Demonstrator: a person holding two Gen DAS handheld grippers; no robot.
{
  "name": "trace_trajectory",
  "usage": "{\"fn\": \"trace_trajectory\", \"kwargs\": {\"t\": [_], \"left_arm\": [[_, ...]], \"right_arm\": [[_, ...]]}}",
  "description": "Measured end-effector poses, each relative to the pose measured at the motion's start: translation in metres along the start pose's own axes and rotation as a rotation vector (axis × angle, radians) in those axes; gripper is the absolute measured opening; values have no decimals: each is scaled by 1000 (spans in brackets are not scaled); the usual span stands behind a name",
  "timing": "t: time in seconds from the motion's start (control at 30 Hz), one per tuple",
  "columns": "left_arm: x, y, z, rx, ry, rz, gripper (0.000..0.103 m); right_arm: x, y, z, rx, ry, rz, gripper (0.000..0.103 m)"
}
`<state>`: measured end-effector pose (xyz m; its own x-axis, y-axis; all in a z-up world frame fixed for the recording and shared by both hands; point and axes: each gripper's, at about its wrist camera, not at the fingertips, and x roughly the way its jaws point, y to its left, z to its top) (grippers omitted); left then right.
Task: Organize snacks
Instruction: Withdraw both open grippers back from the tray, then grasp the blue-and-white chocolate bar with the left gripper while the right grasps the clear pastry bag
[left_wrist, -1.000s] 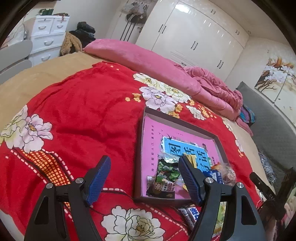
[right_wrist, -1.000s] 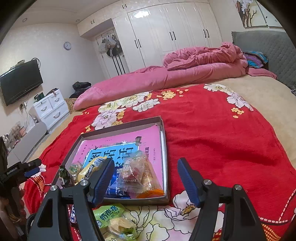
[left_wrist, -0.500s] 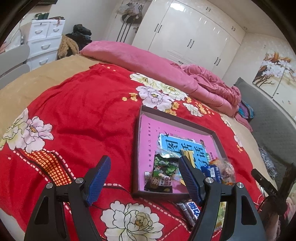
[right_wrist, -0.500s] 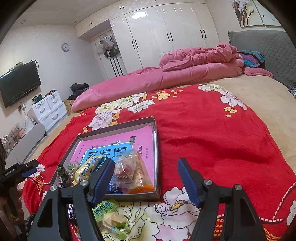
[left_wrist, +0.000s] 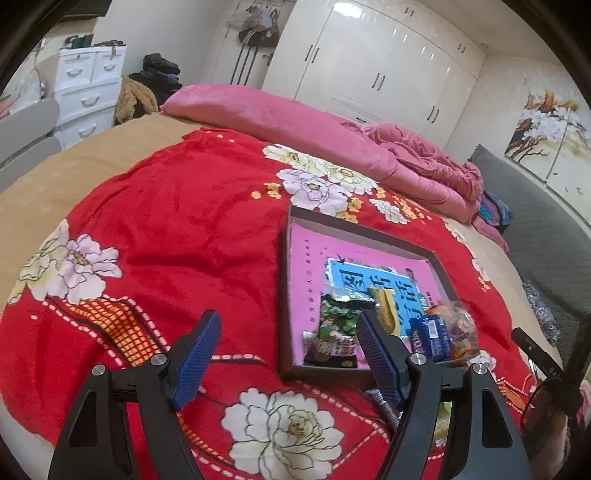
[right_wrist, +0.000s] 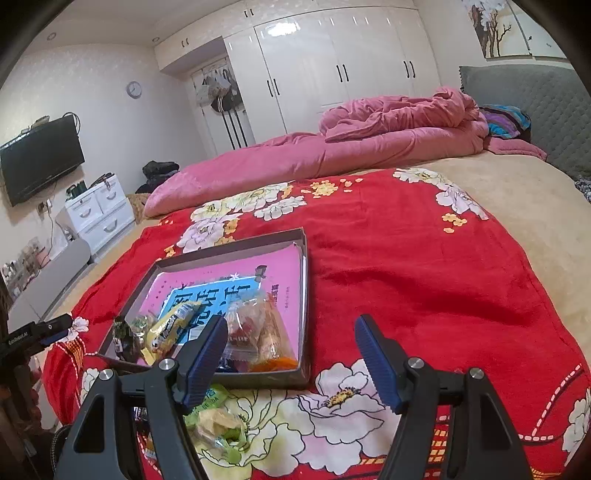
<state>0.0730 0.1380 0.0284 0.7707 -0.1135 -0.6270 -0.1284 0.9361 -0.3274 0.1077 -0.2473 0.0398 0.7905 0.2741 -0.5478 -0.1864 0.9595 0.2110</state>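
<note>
Two grippers are in view, one in each wrist camera, and both carry nothing. In the left wrist view, the left gripper (left_wrist: 288, 354) hangs above the red flowered blanket (left_wrist: 166, 229) with its blue fingers (left_wrist: 197, 352) spread wide and nothing between them. To its right lies a shallow dark box (left_wrist: 284, 295) with a pink book cover on its bottom, and the snacks are gathered at the near end of this box: a green packet (left_wrist: 338, 332) lies flat near the left wall, a yellow packet (left_wrist: 386, 310) is just beside it, then a blue packet (left_wrist: 430, 338) and a clear bag with orange pieces (left_wrist: 460, 332) follow toward the right wall. Part of one more wrapper shows on the blanket behind the right finger, outside the box, but it is mostly hidden. A long pink quilt (left_wrist: 295, 122) lies across the far side of the bed, and white wardrobes (left_wrist: 369, 62) stand behind it. In the right wrist view, the right gripper (right_wrist: 291, 350) also hovers over the blanket (right_wrist: 424, 258), its fingers (right_wrist: 376, 362) far apart and empty. The box (right_wrist: 304, 295) sits in front and to the left, with the clear bag (right_wrist: 258, 332) near its right wall, the yellow packet (right_wrist: 170, 330) to the left of it, and the green packet (right_wrist: 127, 338) in the near left corner. Outside the box, on the blanket just before its near wall, lies a light green packet (right_wrist: 214, 417), partly hidden behind the left finger. A black television (right_wrist: 40, 158) hangs on the wall at the left, and a white drawer chest (right_wrist: 99, 214) stands below it.
</note>
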Motion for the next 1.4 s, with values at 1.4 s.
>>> {"fn": "trace_trajectory", "kwargs": {"t": [1.4], "left_arm": [[11,-57,-48,120,173,-116,77]], "right_arm": [[-6,30,-29,-234,105,88,73]]}}
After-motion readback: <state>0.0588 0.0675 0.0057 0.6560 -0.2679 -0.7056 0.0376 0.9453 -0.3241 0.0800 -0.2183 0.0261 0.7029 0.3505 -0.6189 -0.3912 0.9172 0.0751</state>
